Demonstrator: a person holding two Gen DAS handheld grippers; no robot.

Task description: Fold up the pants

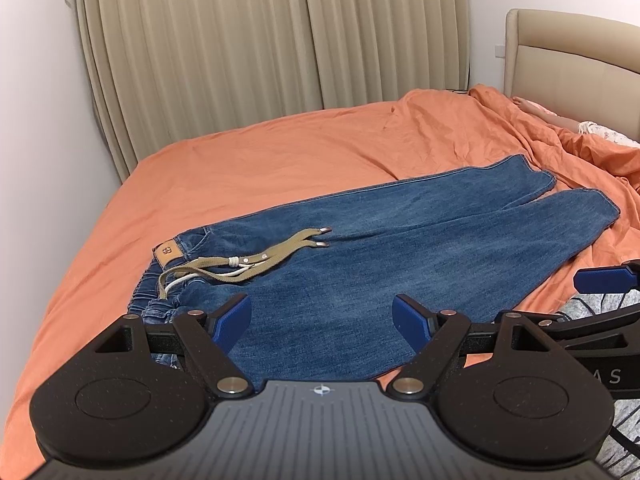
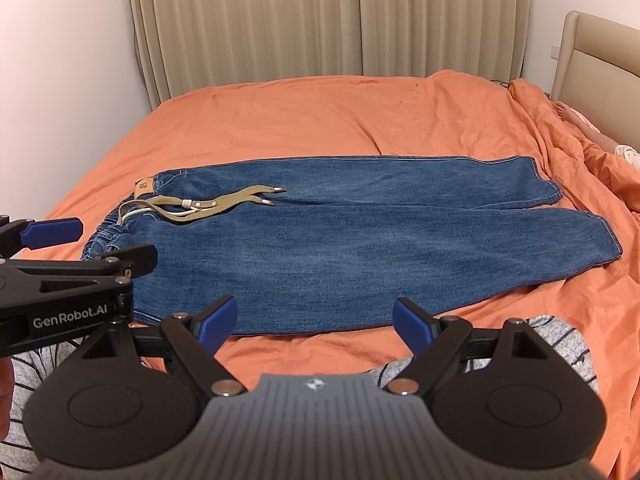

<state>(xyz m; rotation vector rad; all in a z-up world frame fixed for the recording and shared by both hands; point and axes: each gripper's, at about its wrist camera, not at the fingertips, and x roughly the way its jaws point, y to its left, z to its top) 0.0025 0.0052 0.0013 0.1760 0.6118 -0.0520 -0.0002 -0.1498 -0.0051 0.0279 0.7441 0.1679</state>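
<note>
The blue denim pants (image 2: 304, 240) lie flat and unfolded across the orange bed sheet (image 2: 300, 120), the waist on the left side and the two legs stretched to the right, just ahead of both pairs of jaws. The left gripper (image 1: 322, 324) hangs over the near hip part with its jaws spread wide and nothing between them; the right gripper (image 2: 314, 322) hangs over the near edge of the front leg, also released and empty. The first risk, I think, is the loose khaki woven belt with metal tips (image 2: 208, 204) and the white drawstring (image 2: 176, 211), ahead and to the left of the jaws: they may slide out or bunch inside the fold. A pinch too deep may also take the sheet together with the denim. The legs are slightly apart at the cuffs, so the fold may come uneven.
</note>
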